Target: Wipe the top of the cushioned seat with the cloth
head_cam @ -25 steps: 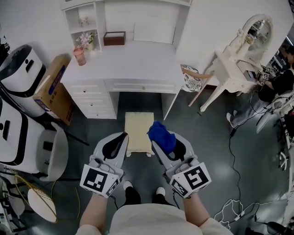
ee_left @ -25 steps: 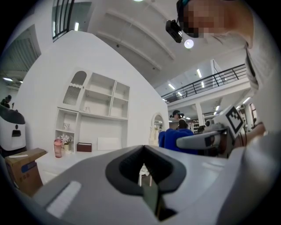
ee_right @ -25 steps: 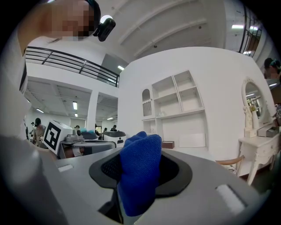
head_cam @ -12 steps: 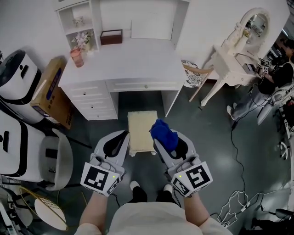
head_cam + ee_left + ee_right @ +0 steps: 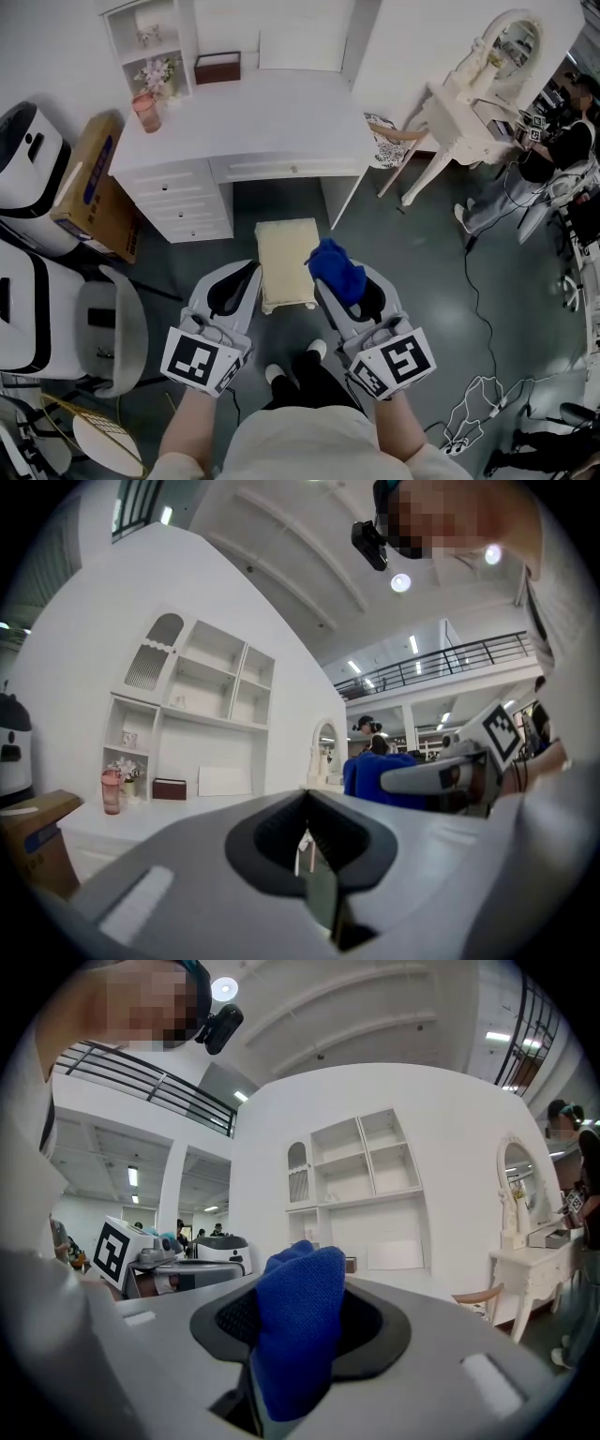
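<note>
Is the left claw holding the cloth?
No, the blue cloth is clamped in the right claw; the left claw is shut and empty.

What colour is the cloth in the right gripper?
Blue woven cloth; best in right gripper view.

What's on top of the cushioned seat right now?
Nothing lies on the visible cream top of the cushioned seat. From the head view, the blue cloth clamped in the right gripper covers the seat's right edge, so that strip cannot be checked.
</note>
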A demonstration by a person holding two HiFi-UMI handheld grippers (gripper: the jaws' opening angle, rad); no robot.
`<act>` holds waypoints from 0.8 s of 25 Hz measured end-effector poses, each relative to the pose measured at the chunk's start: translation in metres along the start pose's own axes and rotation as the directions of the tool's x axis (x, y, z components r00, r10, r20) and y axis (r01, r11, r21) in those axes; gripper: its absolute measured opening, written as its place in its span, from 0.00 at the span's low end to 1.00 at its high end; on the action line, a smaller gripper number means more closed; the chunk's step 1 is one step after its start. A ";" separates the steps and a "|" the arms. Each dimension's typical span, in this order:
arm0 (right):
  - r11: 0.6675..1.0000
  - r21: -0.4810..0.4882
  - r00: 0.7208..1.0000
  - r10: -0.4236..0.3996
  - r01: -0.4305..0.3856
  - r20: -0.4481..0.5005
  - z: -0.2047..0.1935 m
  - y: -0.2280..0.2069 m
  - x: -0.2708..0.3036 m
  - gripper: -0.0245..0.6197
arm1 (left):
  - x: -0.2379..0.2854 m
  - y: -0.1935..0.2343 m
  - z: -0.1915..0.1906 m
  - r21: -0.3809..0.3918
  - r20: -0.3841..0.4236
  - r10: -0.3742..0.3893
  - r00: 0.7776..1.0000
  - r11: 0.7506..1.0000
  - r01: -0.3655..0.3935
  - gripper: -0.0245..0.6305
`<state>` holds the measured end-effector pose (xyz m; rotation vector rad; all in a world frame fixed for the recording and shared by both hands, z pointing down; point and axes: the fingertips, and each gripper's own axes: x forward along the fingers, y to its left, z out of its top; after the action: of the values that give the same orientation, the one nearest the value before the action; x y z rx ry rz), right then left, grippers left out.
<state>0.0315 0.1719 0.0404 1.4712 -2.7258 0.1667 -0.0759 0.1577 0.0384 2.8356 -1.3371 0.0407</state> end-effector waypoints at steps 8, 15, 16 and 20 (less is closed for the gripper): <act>1.000 -0.002 1.000 -0.001 0.001 -0.008 -0.003 -0.010 0.020 0.32 | 0.013 0.016 -0.007 -0.008 -0.010 0.012 1.000 1.000 -0.012 0.04; 1.000 0.000 0.999 0.031 -0.031 -0.014 -0.001 -0.023 0.053 0.32 | 0.031 0.041 -0.008 -0.008 -0.012 0.045 0.999 0.999 -0.045 0.04; 0.999 0.002 0.999 0.035 -0.035 -0.016 -0.001 -0.026 0.058 0.32 | 0.035 0.045 -0.009 -0.010 -0.015 0.050 0.999 0.999 -0.050 0.04; 0.998 0.006 0.998 0.055 -0.055 -0.026 -0.001 -0.038 0.081 0.32 | 0.051 0.062 -0.012 -0.018 -0.023 0.070 0.997 0.997 -0.071 0.04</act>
<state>0.0192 0.0840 0.0516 1.3857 -2.7488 0.1939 -0.0914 0.0794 0.0517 2.7635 -1.4249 0.0600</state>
